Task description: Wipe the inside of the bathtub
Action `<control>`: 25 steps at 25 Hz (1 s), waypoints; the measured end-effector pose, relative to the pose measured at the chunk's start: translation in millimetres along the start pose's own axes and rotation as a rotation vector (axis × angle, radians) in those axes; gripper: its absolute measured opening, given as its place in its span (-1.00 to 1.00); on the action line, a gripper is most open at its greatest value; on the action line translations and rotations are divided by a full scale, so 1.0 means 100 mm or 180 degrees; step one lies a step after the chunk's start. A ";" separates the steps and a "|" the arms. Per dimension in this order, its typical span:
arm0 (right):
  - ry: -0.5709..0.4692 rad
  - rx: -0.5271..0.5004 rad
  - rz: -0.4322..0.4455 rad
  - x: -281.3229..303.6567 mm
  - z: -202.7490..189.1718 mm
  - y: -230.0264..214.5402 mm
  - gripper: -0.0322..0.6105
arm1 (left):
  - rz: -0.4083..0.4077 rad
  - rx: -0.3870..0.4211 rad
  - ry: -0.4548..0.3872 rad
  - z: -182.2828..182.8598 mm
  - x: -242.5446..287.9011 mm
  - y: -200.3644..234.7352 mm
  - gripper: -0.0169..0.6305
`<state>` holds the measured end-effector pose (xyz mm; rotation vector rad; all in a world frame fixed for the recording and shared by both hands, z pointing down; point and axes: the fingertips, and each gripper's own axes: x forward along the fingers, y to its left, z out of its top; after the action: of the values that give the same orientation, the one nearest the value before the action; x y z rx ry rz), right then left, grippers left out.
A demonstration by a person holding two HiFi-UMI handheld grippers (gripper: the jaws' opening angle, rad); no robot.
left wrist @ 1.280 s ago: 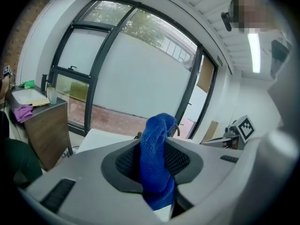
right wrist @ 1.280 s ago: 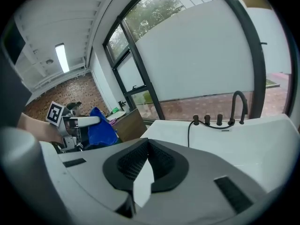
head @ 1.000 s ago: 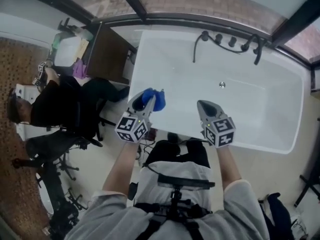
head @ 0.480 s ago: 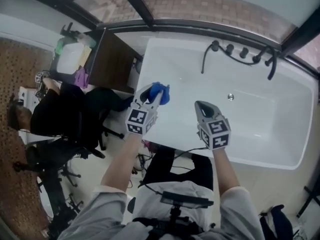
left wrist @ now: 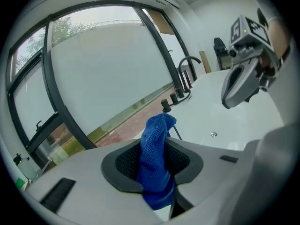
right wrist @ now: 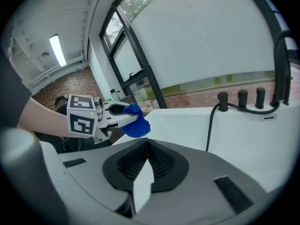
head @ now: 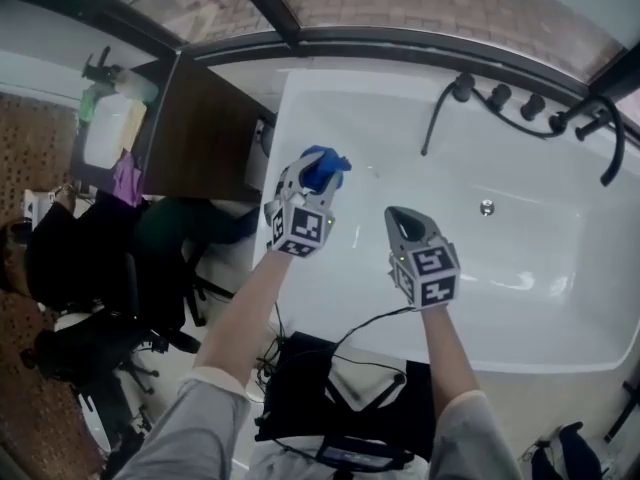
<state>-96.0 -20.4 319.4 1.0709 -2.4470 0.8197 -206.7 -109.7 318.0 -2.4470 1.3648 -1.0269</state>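
Observation:
The white bathtub [head: 560, 298] fills the right half of the head view, its drain [head: 487, 208] near the middle. My left gripper [head: 314, 176] is shut on a blue cloth [head: 323, 167] and hangs over the tub's left end, near the rim. In the left gripper view the blue cloth [left wrist: 157, 158] stands up between the pads of the left gripper [left wrist: 156, 161]. My right gripper [head: 399, 218] hovers over the tub's near side, jaws together with nothing held. The right gripper view shows the right gripper [right wrist: 147, 161] and, beyond it, the left gripper [right wrist: 123, 118] with the cloth [right wrist: 137, 123].
Black taps and a spout [head: 530, 108] with a hose [head: 437, 118] line the tub's far rim. A dark desk [head: 195, 133] stands left of the tub, with bottles [head: 105, 78] on a shelf beyond. A seated person [head: 70, 258] is at far left. A cable [head: 375, 318] trails below the tub's near edge.
Both grippers have moved forward from the tub's near rim to over its inside. The left one carries the blue cloth along.

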 end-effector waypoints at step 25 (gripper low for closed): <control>0.0062 0.0146 0.0161 1.52 -0.51 -0.62 -0.91 | -0.0863 0.2648 0.0971 -1.36 1.89 0.11 -0.59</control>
<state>-144.9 -106.0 459.5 1.0160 -2.4593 0.9018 -234.2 -242.3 508.0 -1.8946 0.4675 -1.6581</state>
